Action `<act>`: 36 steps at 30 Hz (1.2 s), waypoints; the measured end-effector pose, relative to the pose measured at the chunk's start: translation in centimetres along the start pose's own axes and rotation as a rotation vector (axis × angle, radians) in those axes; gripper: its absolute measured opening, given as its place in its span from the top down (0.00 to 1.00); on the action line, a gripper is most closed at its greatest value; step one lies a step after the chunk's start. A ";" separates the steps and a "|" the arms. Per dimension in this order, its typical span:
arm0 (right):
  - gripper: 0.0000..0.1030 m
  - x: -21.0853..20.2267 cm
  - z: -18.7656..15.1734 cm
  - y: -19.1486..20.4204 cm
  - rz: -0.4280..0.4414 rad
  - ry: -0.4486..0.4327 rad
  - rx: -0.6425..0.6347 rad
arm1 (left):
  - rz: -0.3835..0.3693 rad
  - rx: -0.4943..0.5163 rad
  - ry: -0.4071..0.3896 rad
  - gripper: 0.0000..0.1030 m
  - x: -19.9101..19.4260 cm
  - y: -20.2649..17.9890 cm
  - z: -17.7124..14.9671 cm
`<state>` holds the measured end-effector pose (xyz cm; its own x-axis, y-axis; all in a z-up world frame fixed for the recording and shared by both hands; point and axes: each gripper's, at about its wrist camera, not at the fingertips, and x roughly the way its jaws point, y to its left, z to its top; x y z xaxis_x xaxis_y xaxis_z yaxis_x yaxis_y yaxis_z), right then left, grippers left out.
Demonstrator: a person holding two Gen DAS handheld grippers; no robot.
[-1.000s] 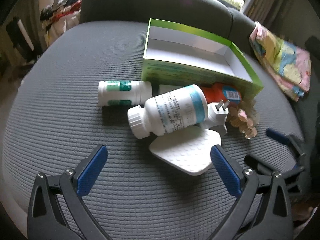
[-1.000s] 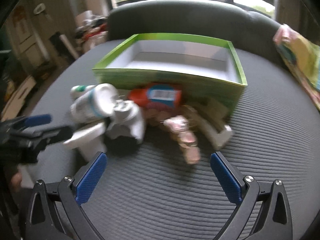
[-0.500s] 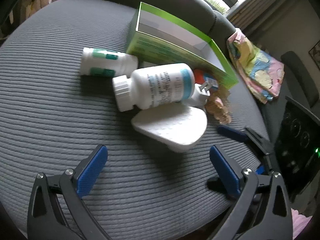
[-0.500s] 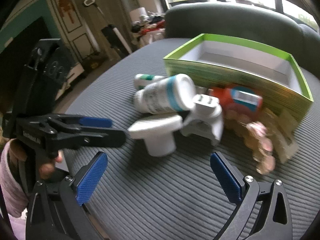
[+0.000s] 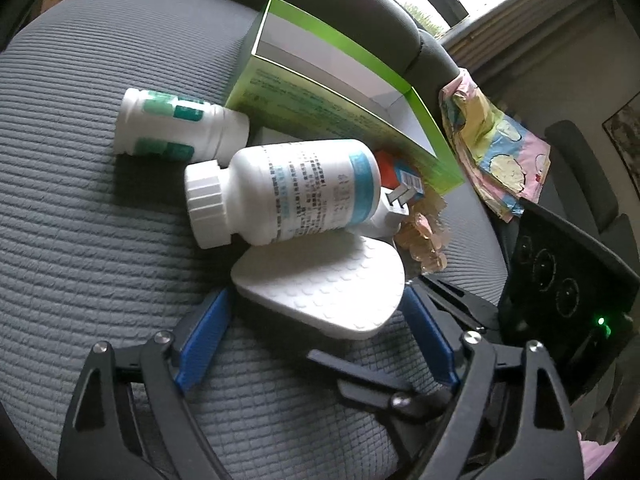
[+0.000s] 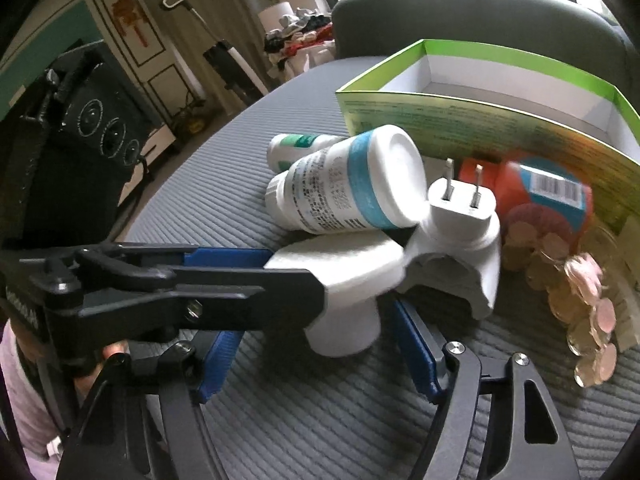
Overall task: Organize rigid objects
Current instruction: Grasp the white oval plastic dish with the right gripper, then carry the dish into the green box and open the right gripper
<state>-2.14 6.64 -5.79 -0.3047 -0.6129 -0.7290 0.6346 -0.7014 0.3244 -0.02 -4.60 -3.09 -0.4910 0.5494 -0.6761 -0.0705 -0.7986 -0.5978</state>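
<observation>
You are working over a grey ribbed cushion (image 5: 80, 220), and the green box (image 5: 320, 120) at its far side is the one container: open at the top, white inside, with nothing in the part you can see. Everything to be sorted lies heaped against the box's near wall, so each piece has only a short way to go over that wall

The big white bottle (image 5: 296, 192) lies on its side in front of the box, base toward the box, partly resting on the pile. The small green-labelled bottle (image 5: 172, 128) lies beside the box's left corner. Nearest you and furthest from the box sits the white dimpled piece (image 5: 320, 280), a flat top on a stubby foot. It looks like the first pick because it is outermost and nothing lies on it

Your left gripper (image 5: 316, 296) has its jaws on either side of that flat top, close at its edges; whether they already pinch it cannot be told. Your right gripper (image 6: 316, 332) comes in lower, jaws apart around the foot, clear of it

A white plug (image 6: 460, 208), an orange tub (image 6: 532, 192) and loose coins (image 6: 580, 320) crowd the box's near wall
</observation>
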 end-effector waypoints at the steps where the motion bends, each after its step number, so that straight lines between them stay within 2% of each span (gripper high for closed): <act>1: 0.31 0.1 0.0 0.1 -0.008 -0.002 -0.004 | -0.001 -0.001 -0.001 0.16 0.0 0.2 -0.1; 3: 0.37 0.4 -0.1 -0.1 -0.030 -0.006 -0.007 | -0.001 -0.001 -0.011 0.16 0.1 0.4 0.0; 7: 0.58 -0.1 -0.3 -1.0 -0.041 -0.023 0.026 | -0.005 0.006 -0.032 0.16 0.0 0.6 0.2; 8: 0.60 -0.2 -0.3 -1.1 -0.034 -0.026 0.029 | -0.009 0.011 -0.034 0.16 -0.1 0.6 0.2; 12: 0.62 -0.9 -1.0 -0.4 -0.038 -0.037 -0.001 | -0.002 0.036 -0.048 0.17 -0.4 0.1 -0.1; 16: 0.62 -2.6 -1.4 0.4 -0.044 -0.066 -0.025 | -0.045 0.047 -0.053 0.17 -1.1 -0.6 -0.4; 20: 0.62 -4.2 -1.7 0.9 -0.063 -0.092 -0.047 | -0.046 0.117 -0.073 0.17 -1.7 -2.3 -1.2; 24: 0.62 -5.7 -1.7 0.8 -0.071 -0.126 -0.045 | -0.070 0.134 -0.089 0.17 -1.8 -3.4 -0.9; 30: 0.62 -8.2 -0.5 0.5 -0.107 -0.191 -0.057 | -0.097 0.177 -0.132 0.18 -2.0 -5.6 0.5; 36: 0.62 -11.1 2.4 -1.1 -0.164 -0.251 -0.068 | -0.136 0.233 -0.177 0.18 -1.2 -8.7 4.2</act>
<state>-1.14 13.39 3.35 -0.5680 -0.5700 -0.5937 0.6058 -0.7779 0.1671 -2.48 0.60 4.74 -0.6054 0.6198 -0.4994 -0.3324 -0.7669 -0.5490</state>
